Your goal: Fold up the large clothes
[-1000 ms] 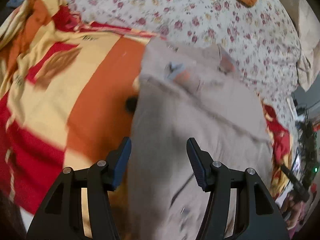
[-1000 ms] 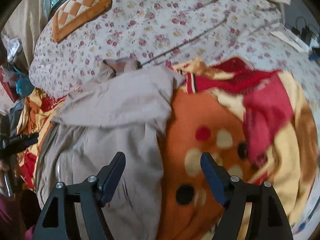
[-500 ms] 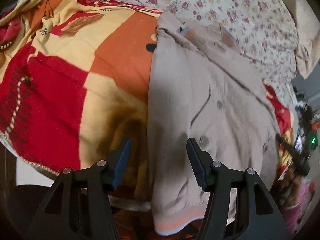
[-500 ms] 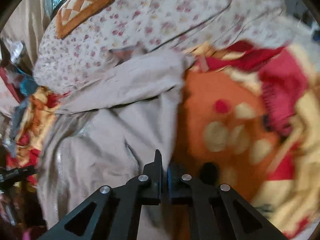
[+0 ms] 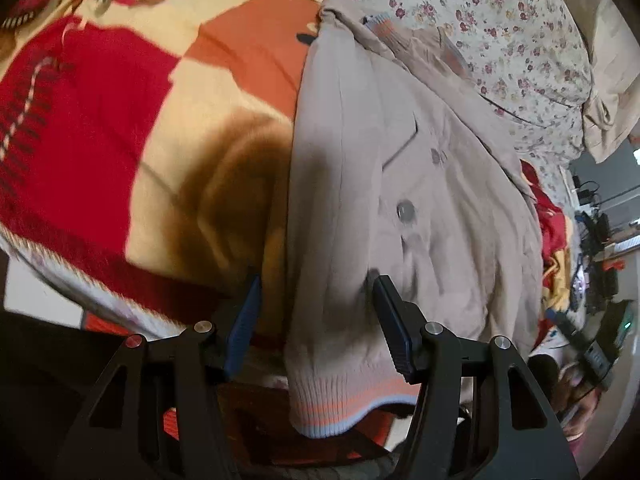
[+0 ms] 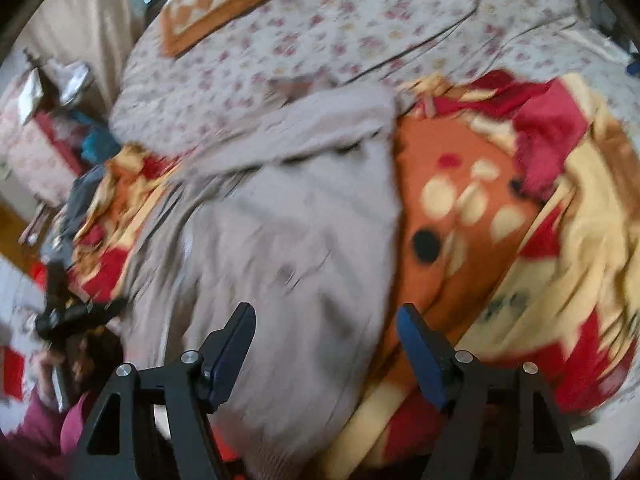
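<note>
A beige jacket with buttons and a striped ribbed hem lies on a red, orange and cream blanket, its sleeves folded in. The hem hangs over the bed's near edge. My left gripper is open, its jaws either side of the jacket's left lower edge, holding nothing. The right wrist view is blurred; the jacket lies left of centre there. My right gripper is open above the jacket's lower right edge, empty.
A floral bedspread covers the far bed, with an orange checked cushion at the back. The blanket spreads to the right. A person's arm and clutter sit at the left. Cables and devices lie right.
My right gripper was shut half a second ago and is open now. My left gripper has drawn back toward the hem at the bed's near edge, staying open.
</note>
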Action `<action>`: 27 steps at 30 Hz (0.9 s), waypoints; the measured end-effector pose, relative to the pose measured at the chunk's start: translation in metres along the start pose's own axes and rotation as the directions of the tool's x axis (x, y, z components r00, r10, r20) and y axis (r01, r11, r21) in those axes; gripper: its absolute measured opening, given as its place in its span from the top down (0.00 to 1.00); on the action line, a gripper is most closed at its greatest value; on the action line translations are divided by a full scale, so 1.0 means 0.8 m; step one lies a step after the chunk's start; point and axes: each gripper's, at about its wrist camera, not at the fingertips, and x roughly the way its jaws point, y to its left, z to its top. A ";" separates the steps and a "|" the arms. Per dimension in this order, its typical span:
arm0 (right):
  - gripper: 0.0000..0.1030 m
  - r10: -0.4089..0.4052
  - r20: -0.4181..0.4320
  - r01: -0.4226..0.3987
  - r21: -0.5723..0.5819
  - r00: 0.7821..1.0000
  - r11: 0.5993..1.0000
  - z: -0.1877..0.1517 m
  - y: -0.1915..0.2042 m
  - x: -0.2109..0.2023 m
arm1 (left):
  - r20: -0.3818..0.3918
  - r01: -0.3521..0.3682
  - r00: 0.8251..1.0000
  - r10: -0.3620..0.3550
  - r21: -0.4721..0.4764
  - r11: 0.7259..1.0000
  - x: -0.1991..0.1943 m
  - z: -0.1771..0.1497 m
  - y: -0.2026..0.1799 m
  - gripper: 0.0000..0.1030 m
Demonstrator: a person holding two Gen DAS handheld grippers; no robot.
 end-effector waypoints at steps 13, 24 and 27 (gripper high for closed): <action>0.32 0.165 -0.144 -0.165 0.011 0.976 0.986 -0.071 0.018 0.026 | -0.100 0.102 0.989 -0.105 -0.034 0.994 0.010 -0.058 0.005 0.44; 0.44 0.205 -0.234 -0.210 0.004 0.950 0.978 -0.090 0.037 0.032 | -0.134 0.092 0.986 -0.099 -0.061 0.994 0.028 -0.065 0.008 0.44; 0.45 0.211 -0.261 -0.231 -0.048 0.942 0.972 -0.093 0.052 0.034 | -0.154 0.103 0.981 -0.115 -0.082 0.991 0.036 -0.066 0.013 0.44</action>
